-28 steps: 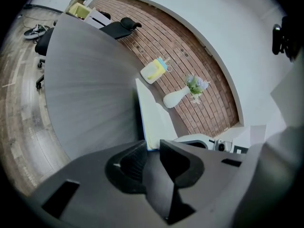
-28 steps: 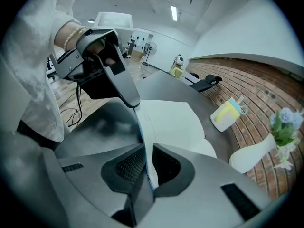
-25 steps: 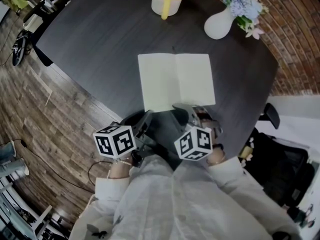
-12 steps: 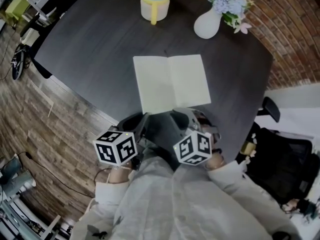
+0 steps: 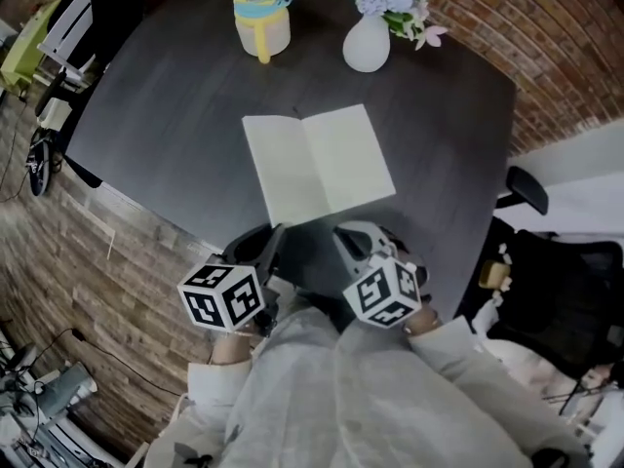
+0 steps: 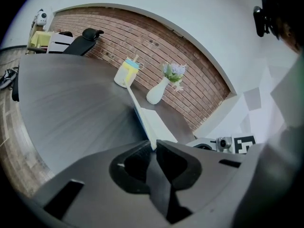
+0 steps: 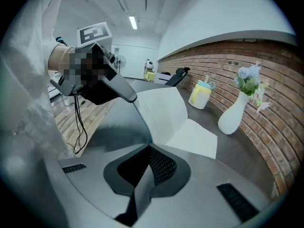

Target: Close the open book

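Observation:
The open book (image 5: 317, 164) lies with pale blank pages on the dark round table (image 5: 166, 86). My left gripper (image 5: 276, 230) is at its near left corner. In the left gripper view the jaws (image 6: 155, 144) pinch that corner, and the left half of the book (image 6: 145, 118), blue-edged, rises from them. The right gripper view shows this half (image 7: 161, 108) tilted up with the left gripper's tip (image 7: 129, 96) on its corner. My right gripper (image 5: 343, 230) is shut, its tips (image 7: 149, 146) against the near edge by the spine. Whether it pinches a page is unclear.
A yellow lidded cup (image 5: 261, 19) and a white vase of flowers (image 5: 368, 42) stand at the table's far side. A brick wall runs behind them. A black office chair (image 5: 546, 281) is to the right, and wooden floor lies to the left.
Both grippers have rolled a little and lifted slightly while staying at the book's near edge. The head camera has shifted, so the book, cup and vase now sit further left in the view.

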`<state>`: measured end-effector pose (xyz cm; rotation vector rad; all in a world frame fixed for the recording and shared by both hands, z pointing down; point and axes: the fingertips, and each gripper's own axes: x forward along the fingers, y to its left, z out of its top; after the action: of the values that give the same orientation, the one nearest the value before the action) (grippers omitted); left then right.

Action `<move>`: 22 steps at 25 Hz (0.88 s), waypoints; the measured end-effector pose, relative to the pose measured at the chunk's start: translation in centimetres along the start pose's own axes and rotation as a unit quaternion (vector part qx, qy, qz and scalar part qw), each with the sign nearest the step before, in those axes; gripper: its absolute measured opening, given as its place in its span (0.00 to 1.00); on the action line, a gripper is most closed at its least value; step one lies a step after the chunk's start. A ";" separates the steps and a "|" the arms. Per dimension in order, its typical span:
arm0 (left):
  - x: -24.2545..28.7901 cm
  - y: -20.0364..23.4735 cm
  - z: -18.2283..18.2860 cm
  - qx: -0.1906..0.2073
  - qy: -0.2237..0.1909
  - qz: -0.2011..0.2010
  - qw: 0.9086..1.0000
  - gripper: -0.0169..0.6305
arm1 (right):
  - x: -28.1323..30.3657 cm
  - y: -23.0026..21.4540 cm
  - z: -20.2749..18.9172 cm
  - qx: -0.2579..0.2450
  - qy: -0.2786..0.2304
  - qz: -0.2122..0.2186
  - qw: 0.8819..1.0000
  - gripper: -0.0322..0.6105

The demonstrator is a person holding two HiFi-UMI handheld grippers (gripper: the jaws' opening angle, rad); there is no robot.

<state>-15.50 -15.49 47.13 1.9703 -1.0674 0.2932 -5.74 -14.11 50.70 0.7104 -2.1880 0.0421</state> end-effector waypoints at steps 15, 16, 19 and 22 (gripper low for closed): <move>3.5 -5.4 1.9 0.080 0.012 -0.038 0.996 0.08 | -2.7 -1.9 -3.2 0.067 -0.011 -0.029 0.997 0.06; 3.9 -5.7 2.0 0.084 0.014 -0.042 0.995 0.08 | -2.9 -2.0 -3.4 0.073 -0.012 -0.032 0.997 0.06; 4.8 -6.8 2.2 0.102 0.023 -0.054 0.993 0.07 | -3.5 -2.5 -4.1 0.088 -0.012 -0.037 0.995 0.06; 6.0 -7.9 2.4 0.114 0.030 -0.066 0.991 0.07 | -3.9 -2.9 -4.7 0.100 -0.015 -0.039 0.994 0.06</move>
<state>-6.19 -18.65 44.39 2.2111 -0.8922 0.4142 1.00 -13.45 50.45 0.9144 -2.2014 0.2151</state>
